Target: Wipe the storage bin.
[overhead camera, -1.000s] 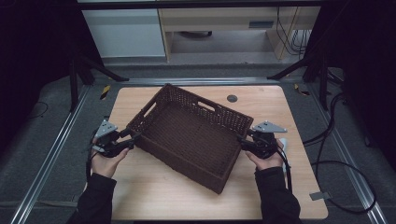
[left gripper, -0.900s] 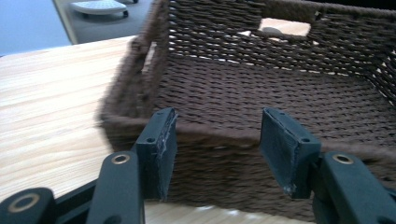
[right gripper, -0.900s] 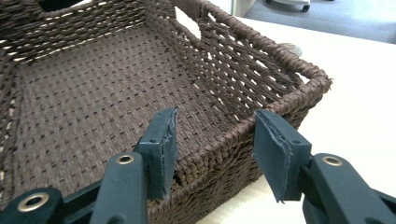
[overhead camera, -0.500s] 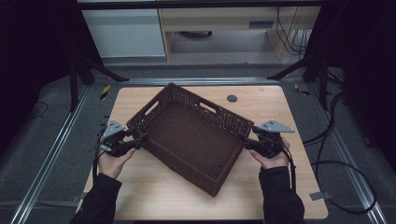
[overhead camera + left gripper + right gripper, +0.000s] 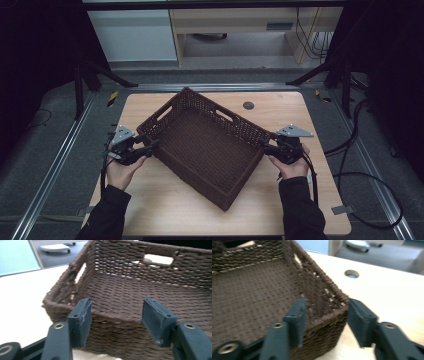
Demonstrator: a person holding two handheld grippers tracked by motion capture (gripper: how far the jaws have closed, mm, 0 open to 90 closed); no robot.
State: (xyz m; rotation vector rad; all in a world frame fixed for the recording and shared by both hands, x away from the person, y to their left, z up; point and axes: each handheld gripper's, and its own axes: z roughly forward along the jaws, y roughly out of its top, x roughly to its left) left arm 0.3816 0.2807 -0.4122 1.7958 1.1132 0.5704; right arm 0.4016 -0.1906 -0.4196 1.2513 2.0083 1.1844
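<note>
Two grippers attend one brown woven basket (image 5: 207, 150), which sits skewed on the wooden table (image 5: 300, 210), one corner toward the person. Left gripper (image 5: 150, 146): positioned at the basket's near-left end. In the left gripper view its jaws stand wide apart, with the basket's rim (image 5: 112, 318) lying between the pads (image 5: 81, 320); a clear gap shows on the right pad's side, so nothing is clamped. Right gripper (image 5: 267, 146): positioned at the basket's right corner. In the right gripper view its jaws straddle that corner (image 5: 329, 315), one pad inside the wall, the other outside with table showing between pad and weave; the jaws have just been closing, yet no firm press on the wall is evident. Basket interior: nothing in it; cut-out handle (image 5: 158, 259) in the far wall.

Surface: light wood top with a round grommet hole (image 5: 248, 105). Surroundings: grey floor, metal rails (image 5: 60, 155) flanking the table, black cables (image 5: 365, 170) at right, pale cabinets (image 5: 135, 35) behind.
</note>
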